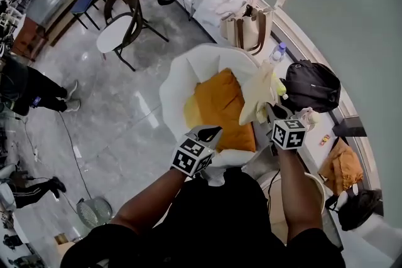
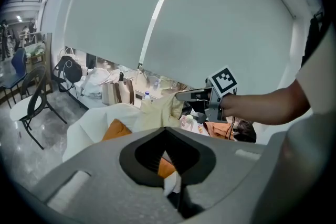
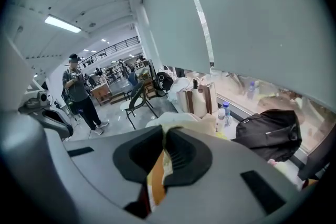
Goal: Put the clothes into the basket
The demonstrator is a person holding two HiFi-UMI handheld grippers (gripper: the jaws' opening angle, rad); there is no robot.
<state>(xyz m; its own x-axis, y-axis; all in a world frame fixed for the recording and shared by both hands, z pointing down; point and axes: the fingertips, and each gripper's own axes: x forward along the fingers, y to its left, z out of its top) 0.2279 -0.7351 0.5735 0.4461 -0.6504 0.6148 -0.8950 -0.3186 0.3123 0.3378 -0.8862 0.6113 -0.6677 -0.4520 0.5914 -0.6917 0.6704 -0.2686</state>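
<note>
Clamping 1 pale-yellow cloth garment [image 1: 260, 88] in R gripper [image 3: 164, 139], white fabric [image 2: 172, 184] in L gripper [image 2: 167, 162], at 1 soft white basket [image 1: 179, 78] holding 1 orange garment [image 1: 223, 107].

Glossy grey floor [image 1: 119, 110], chair [image 1: 118, 36] and fan [image 1: 94, 211] standing on it

Steep overhead view; gripper views across basket [image 1: 178, 76]
</note>
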